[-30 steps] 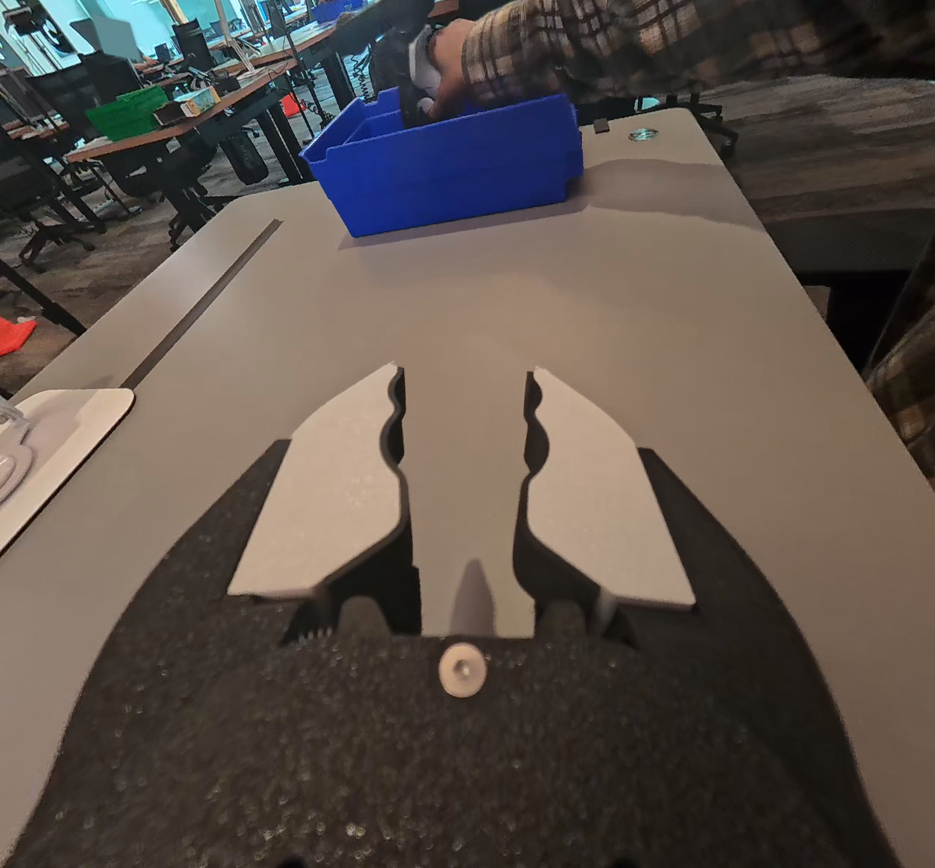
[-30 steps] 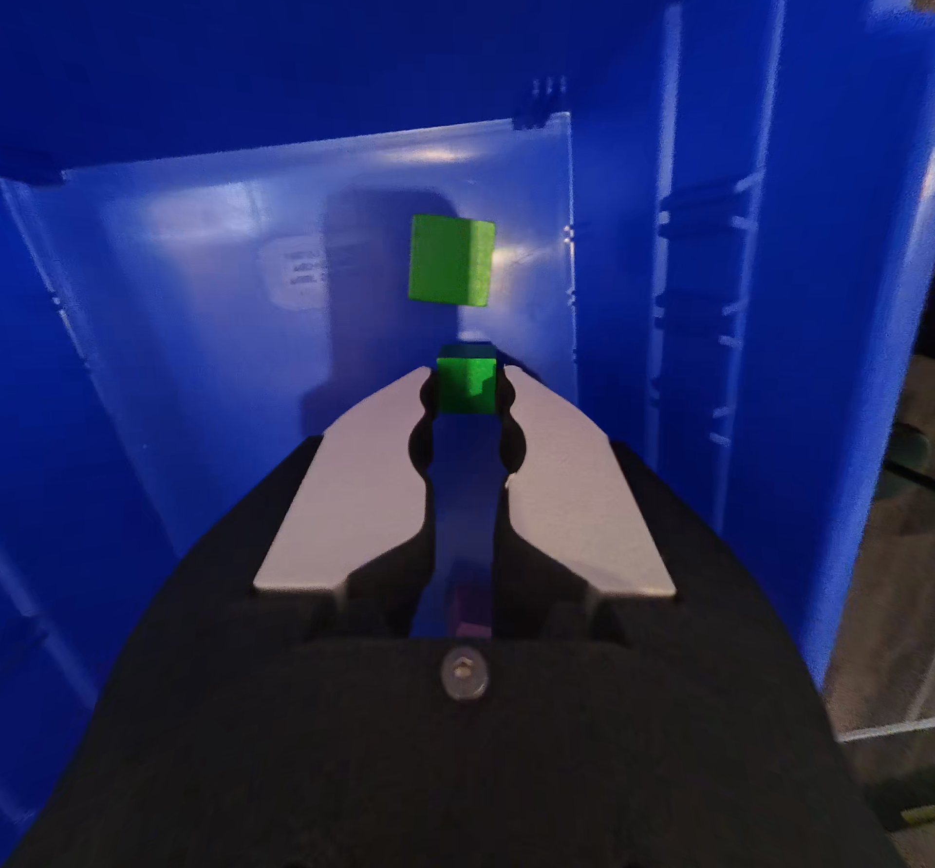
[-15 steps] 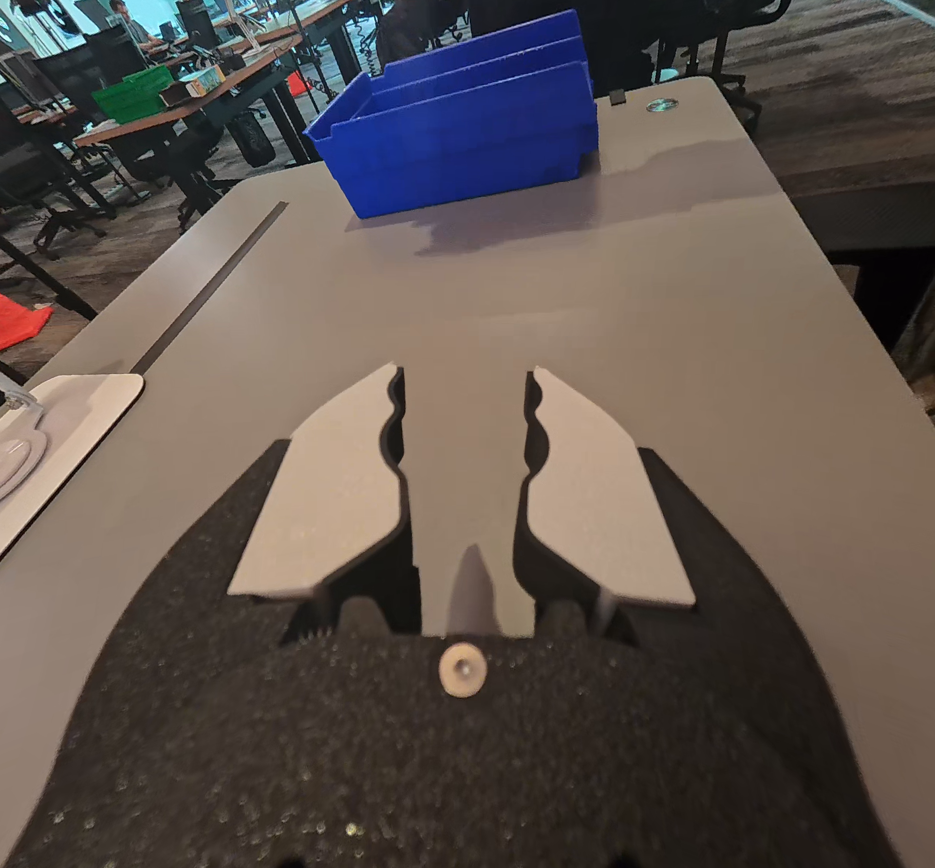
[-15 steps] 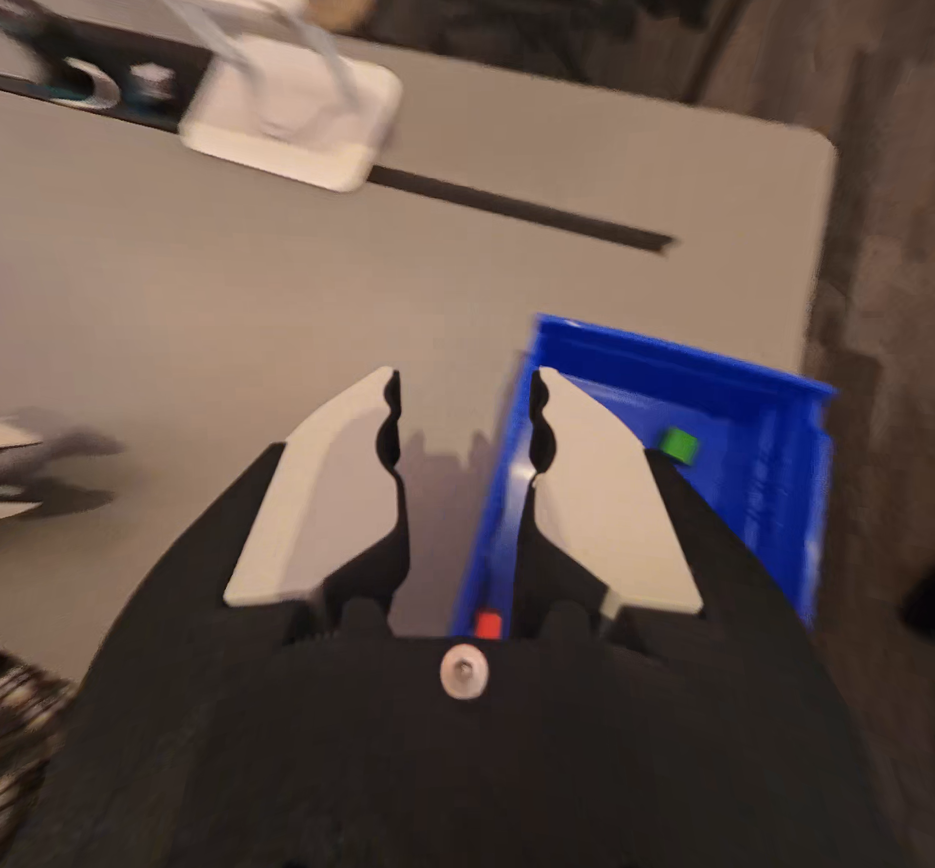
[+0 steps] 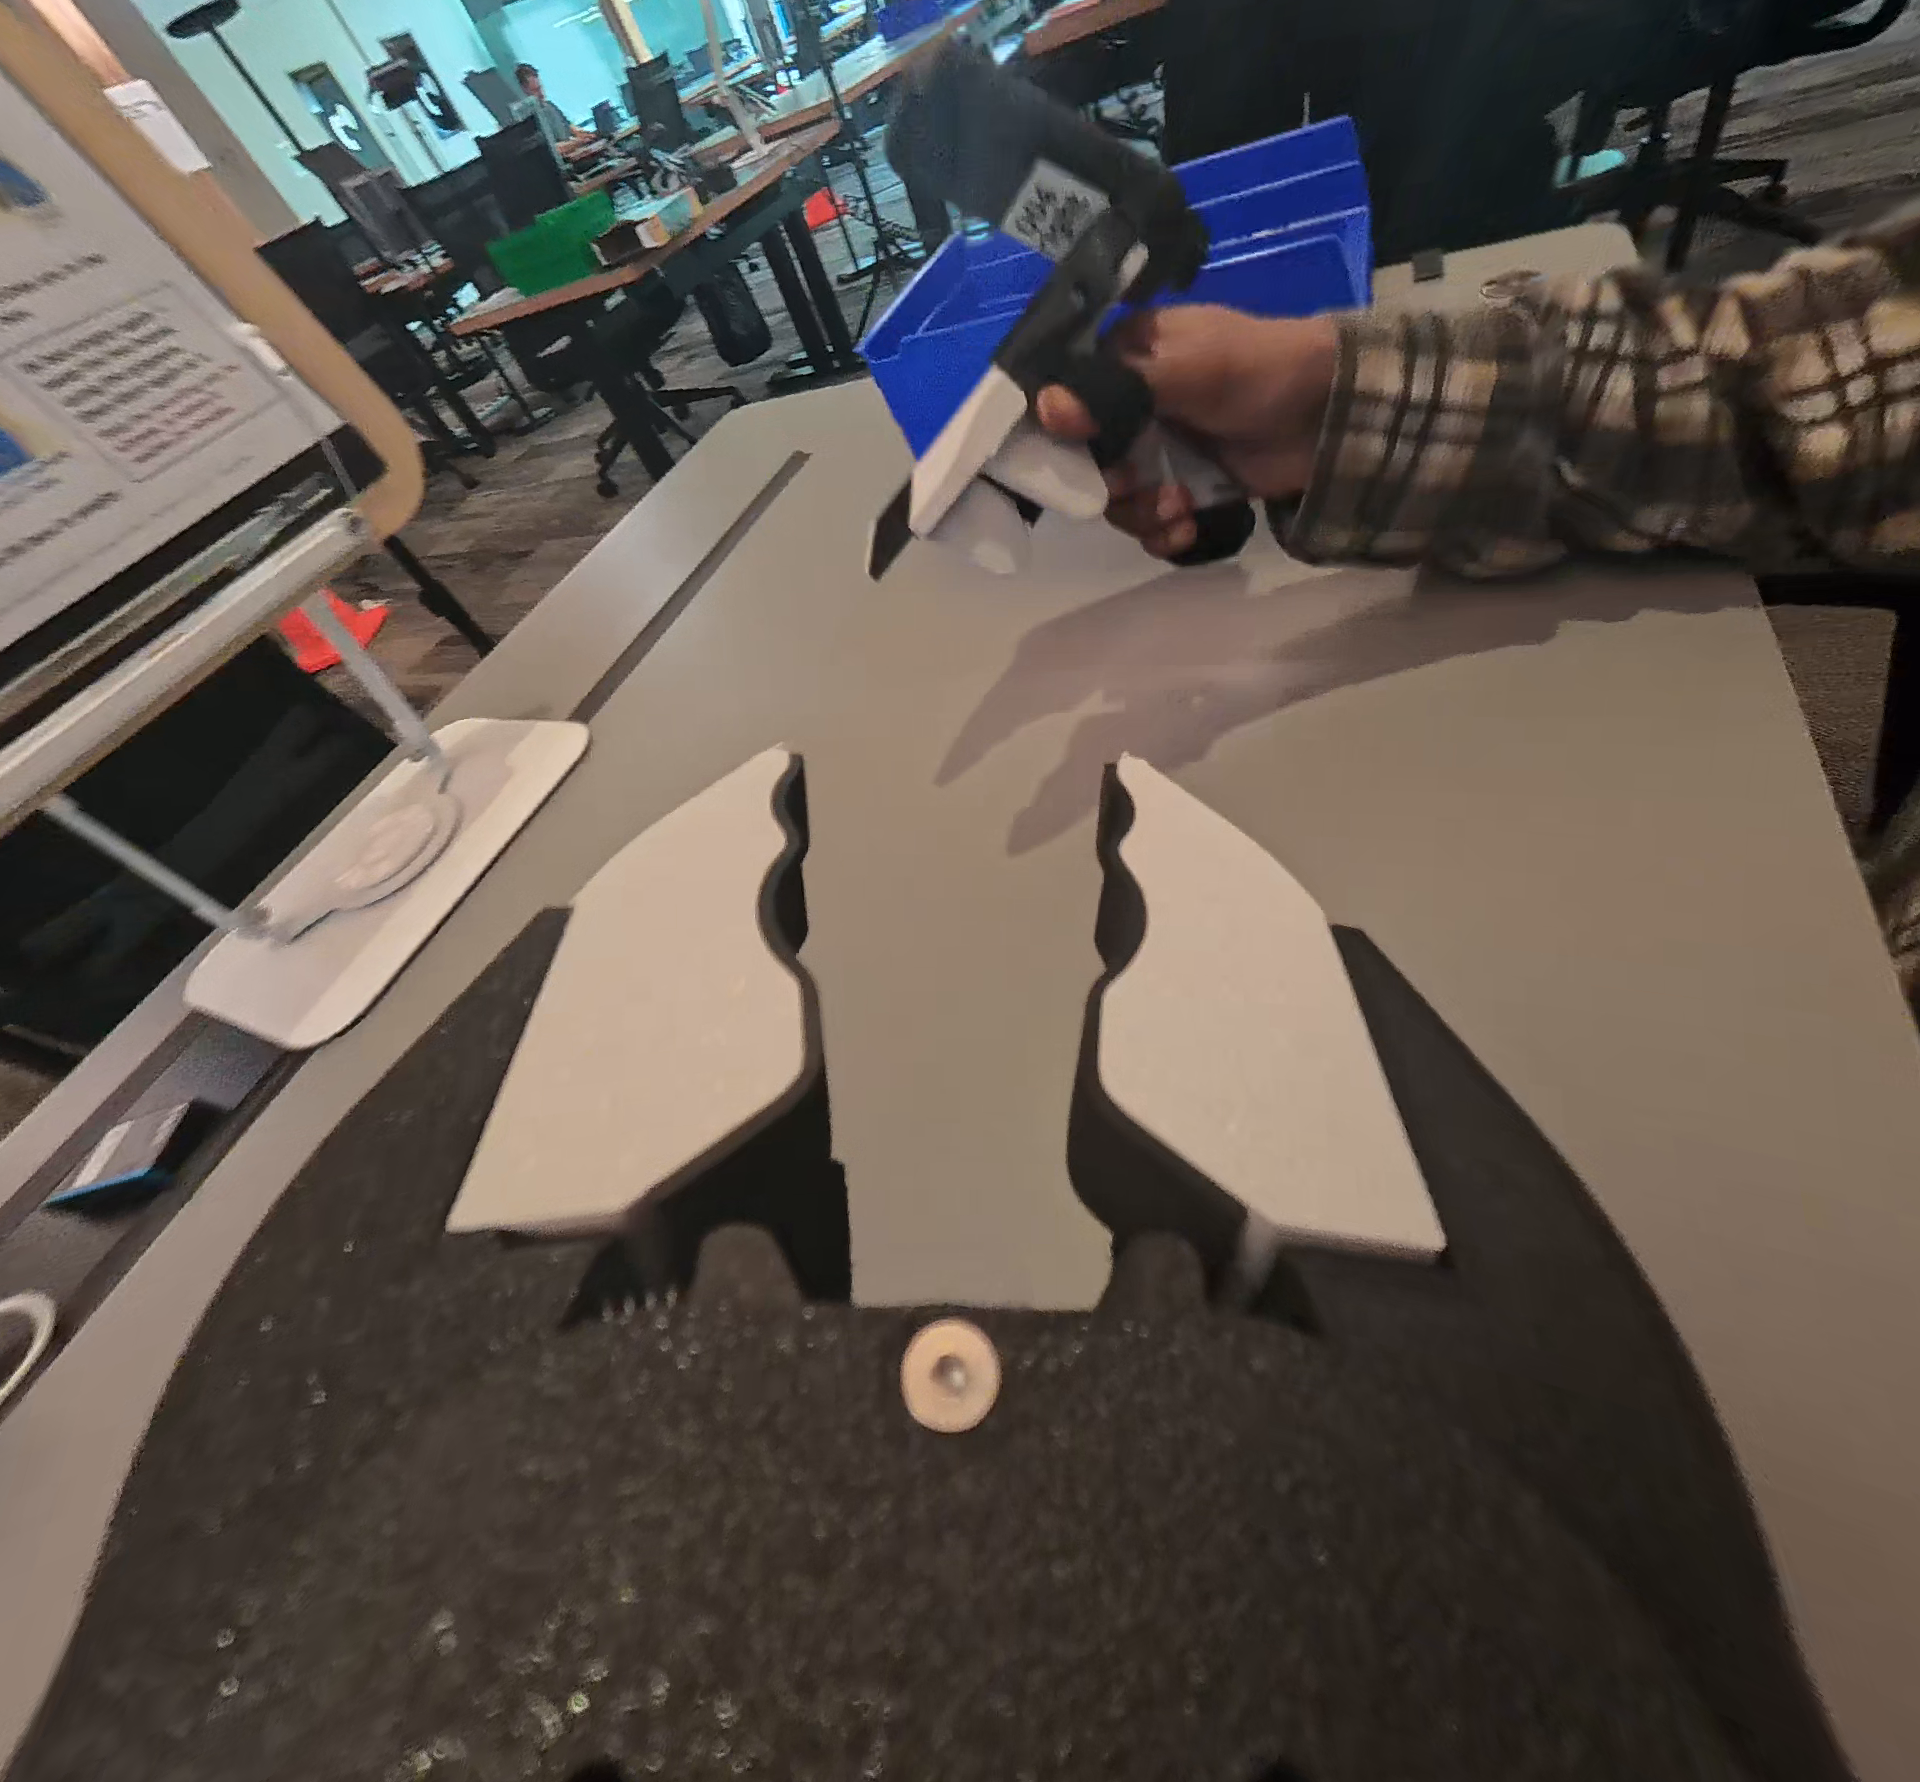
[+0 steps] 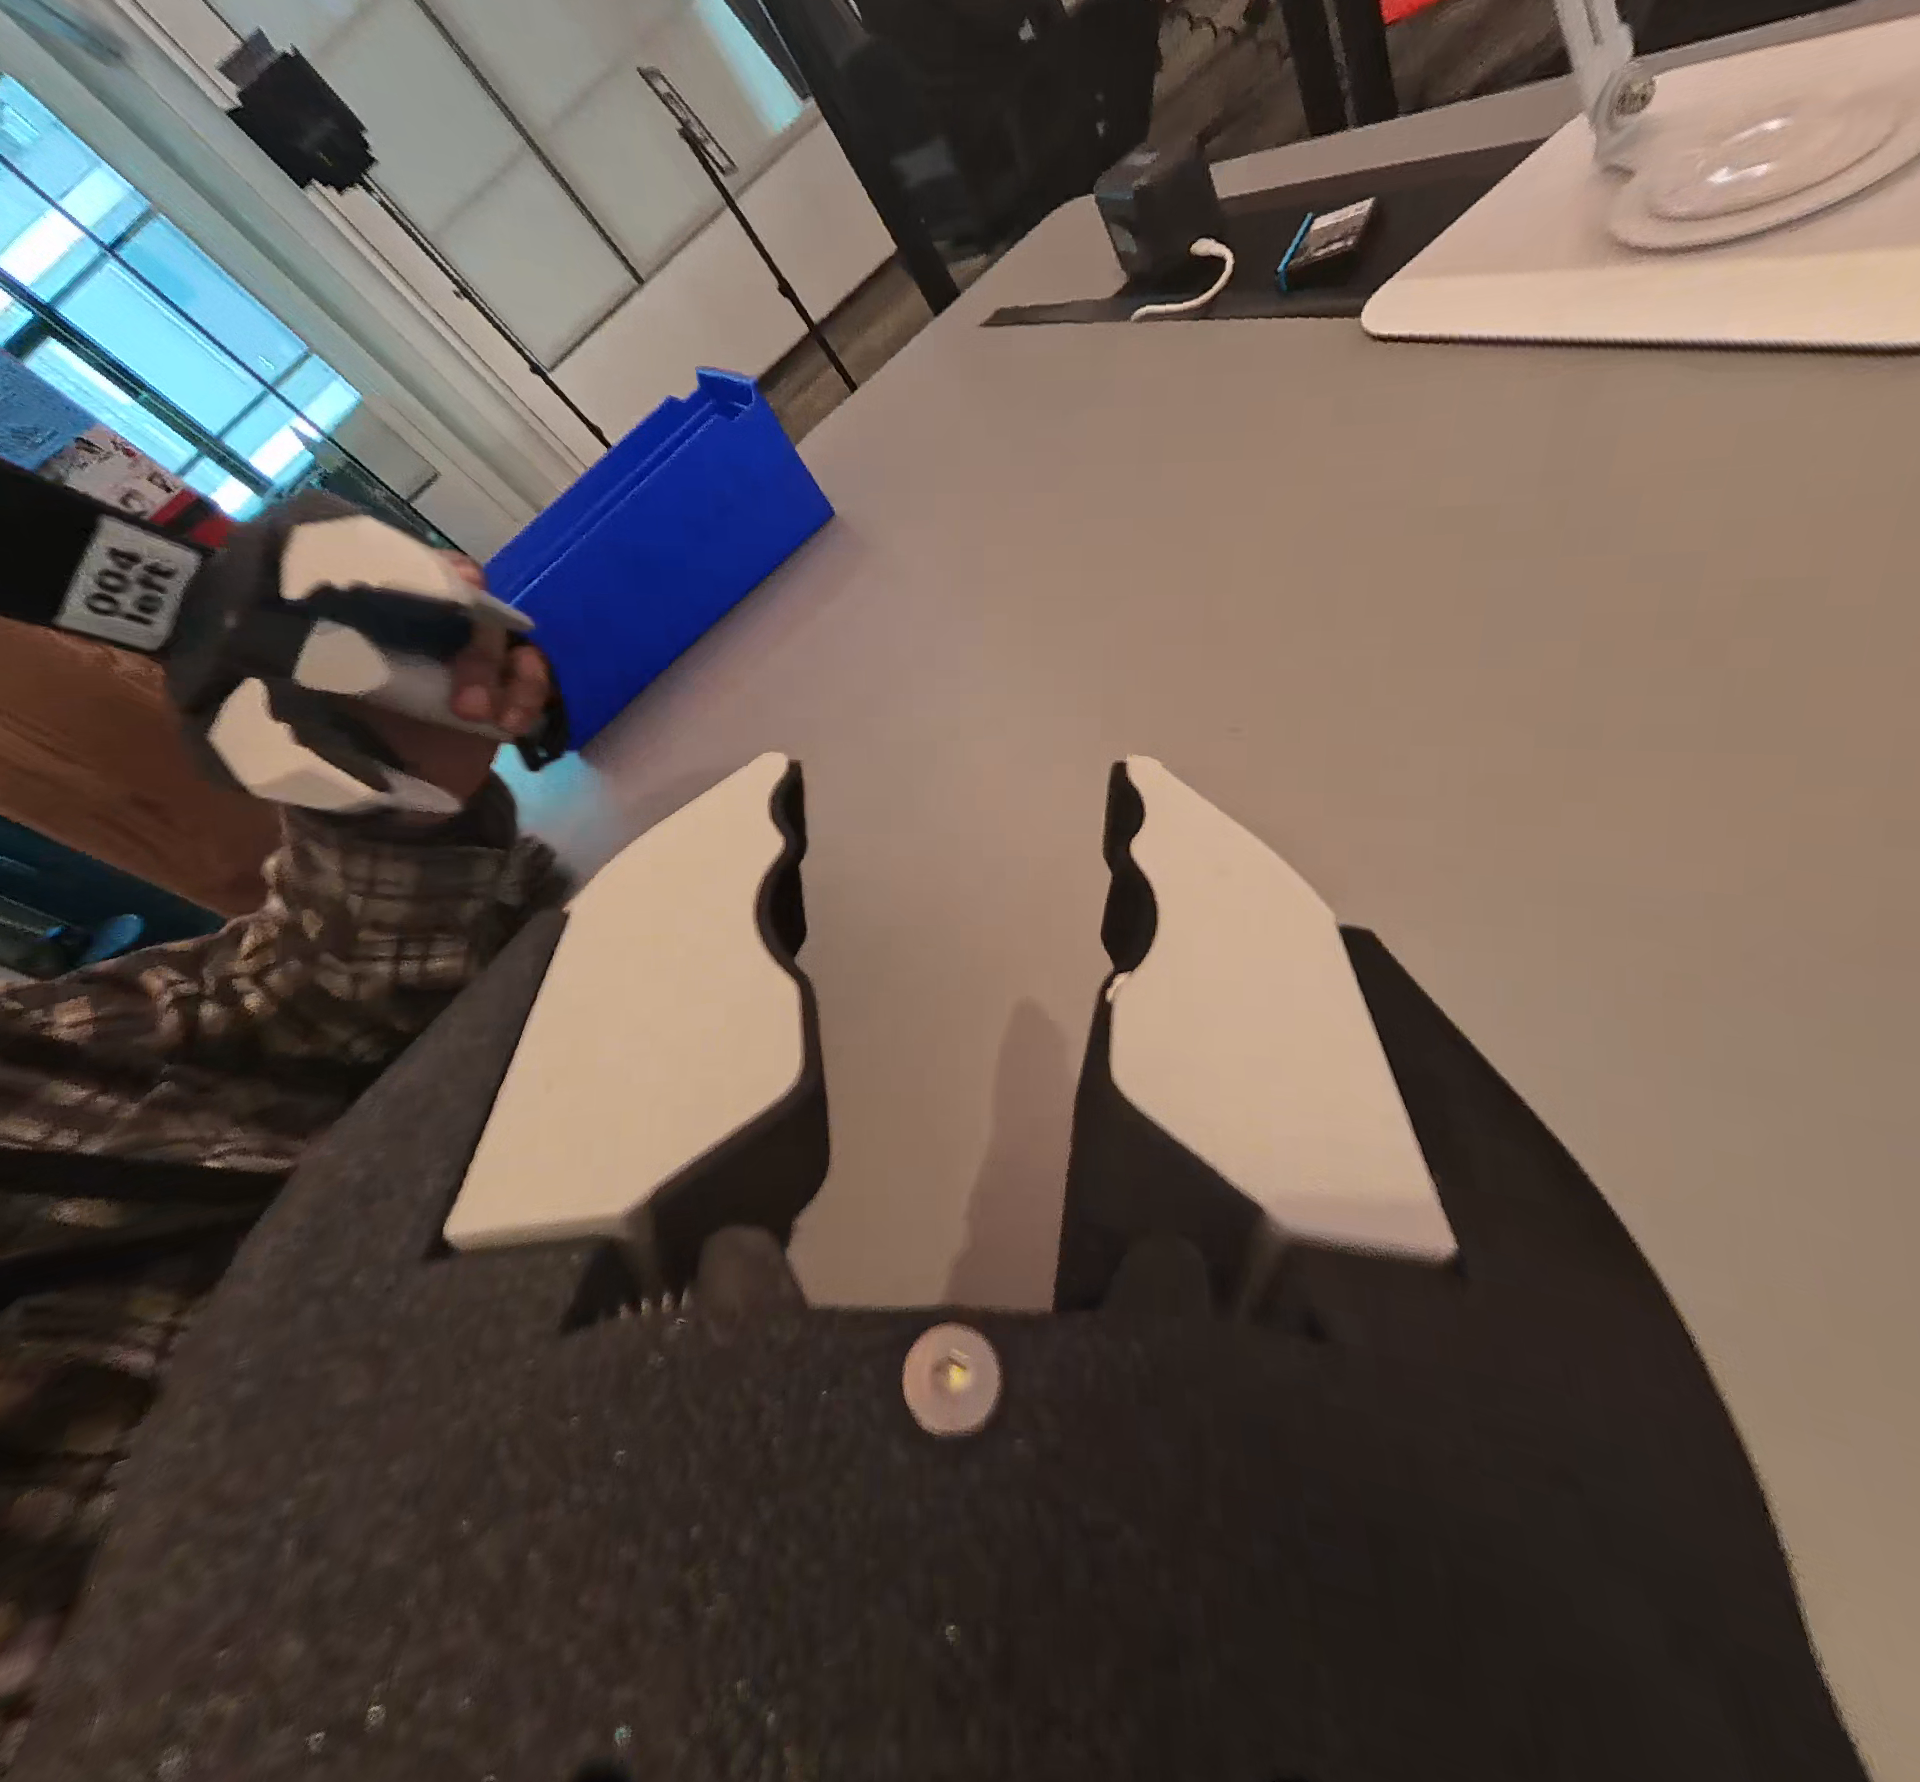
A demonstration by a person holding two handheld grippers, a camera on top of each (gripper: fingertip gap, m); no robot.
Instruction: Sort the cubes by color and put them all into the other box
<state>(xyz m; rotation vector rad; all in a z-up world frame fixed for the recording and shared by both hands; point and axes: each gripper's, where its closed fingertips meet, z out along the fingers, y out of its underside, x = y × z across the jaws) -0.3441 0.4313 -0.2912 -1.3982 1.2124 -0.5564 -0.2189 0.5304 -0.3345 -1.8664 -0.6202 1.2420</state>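
Holding both grippers over the grey table (image 5: 1351, 901) — left gripper (image 5: 951, 797) and right gripper (image 6: 951, 792) jaws spread, empty; blue box (image 5: 1247, 267) far.

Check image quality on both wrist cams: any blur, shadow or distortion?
Left wrist view: own tongs sharp; the right tongs and plaid sleeve motion-blurred, casting a soft shadow on the table. Right wrist view: horizon tilted, wide-angle bending at the edges, sleeve smeared, blue box fairly crisp.
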